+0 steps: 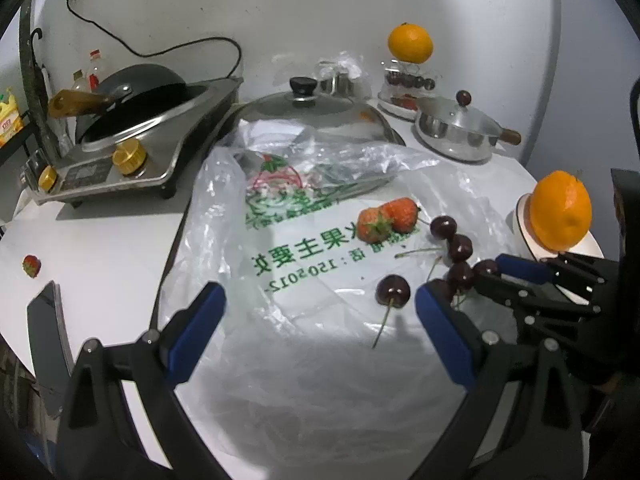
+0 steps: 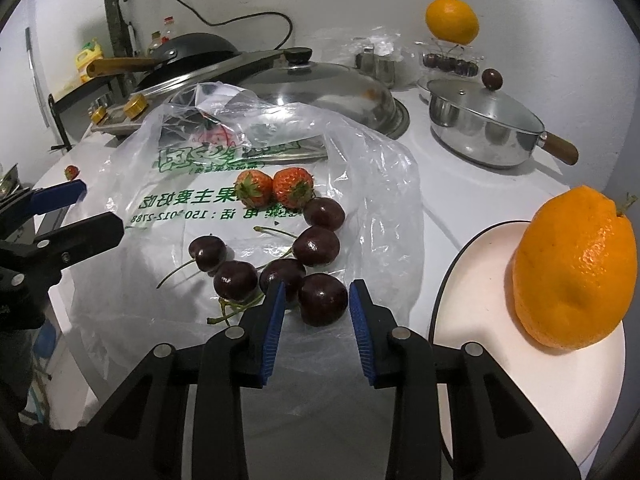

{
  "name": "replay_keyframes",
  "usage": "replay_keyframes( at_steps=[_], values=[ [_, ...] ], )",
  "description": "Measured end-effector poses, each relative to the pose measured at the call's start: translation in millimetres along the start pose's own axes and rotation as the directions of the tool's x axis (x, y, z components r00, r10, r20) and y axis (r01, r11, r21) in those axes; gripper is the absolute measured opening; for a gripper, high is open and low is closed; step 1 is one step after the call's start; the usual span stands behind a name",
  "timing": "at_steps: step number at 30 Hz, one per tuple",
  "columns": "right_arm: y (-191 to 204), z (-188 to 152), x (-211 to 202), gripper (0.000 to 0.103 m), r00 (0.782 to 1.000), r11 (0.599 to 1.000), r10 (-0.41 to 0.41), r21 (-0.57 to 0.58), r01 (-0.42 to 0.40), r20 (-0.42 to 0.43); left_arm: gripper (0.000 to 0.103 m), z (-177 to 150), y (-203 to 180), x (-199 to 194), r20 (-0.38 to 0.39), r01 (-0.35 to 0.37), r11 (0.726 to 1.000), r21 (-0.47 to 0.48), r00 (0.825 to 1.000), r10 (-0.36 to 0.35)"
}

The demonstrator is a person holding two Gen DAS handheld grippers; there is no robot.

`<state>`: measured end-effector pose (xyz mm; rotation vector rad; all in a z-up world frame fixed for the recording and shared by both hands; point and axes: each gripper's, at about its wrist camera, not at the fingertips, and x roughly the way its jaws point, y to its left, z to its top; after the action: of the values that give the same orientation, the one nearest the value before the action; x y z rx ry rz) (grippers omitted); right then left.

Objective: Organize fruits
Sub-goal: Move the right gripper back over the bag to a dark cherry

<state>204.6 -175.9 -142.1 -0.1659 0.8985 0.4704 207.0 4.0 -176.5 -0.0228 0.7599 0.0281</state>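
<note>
Cherries (image 2: 280,260) lie on plastic bag (image 2: 360,184), frame center; nearest cherry (image 2: 322,299) sits between right gripper (image 2: 316,312) fingers, not clamped. Left gripper (image 1: 320,308) open over bag. Two strawberries (image 2: 274,188) behind. Orange (image 2: 574,268) on plate (image 2: 480,280), right.

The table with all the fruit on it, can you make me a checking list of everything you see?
Surface: white table, partly covered by a plastic bag.
Job's things: six cherries and two strawberries on the bag; one orange on a white plate; a stray strawberry off to the left.
Clutter: wok lid, lidded pan, another orange on a cherry box.
Grippers: right tool open around the nearest cherry; left tool open, holding nothing.
Cables: black cord on the wall.
Surroundings: stove with wok, bottles.
</note>
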Motion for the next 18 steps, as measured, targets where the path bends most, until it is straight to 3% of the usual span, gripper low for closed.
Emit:
replay_keyframes(
  at_steps=[9,10,11,18],
  values=[
    [-3,-2,2,0.035,1.000,1.000,0.026,-0.018,-0.026,0.002,0.097,1,-6,3,0.007,-0.012,1.000,0.025,1.000,0.012],
    [-3,-2,2,0.034,1.000,0.999,0.026,-0.018,-0.026,0.004,0.096,1,-7,3,0.011,-0.019,0.999,0.035,1.000,0.018],
    [-3,-2,1,0.027,1.000,1.000,0.021,-0.020,-0.021,0.008,0.096,1,-9,4,0.015,-0.024,0.999,0.046,1.000,0.023],
    [-7,-1,-9,0.027,0.998,0.999,0.051,-0.006,-0.051,0.040,0.096,6,-17,5,0.050,-0.018,0.997,0.080,0.999,0.014]
  ],
)
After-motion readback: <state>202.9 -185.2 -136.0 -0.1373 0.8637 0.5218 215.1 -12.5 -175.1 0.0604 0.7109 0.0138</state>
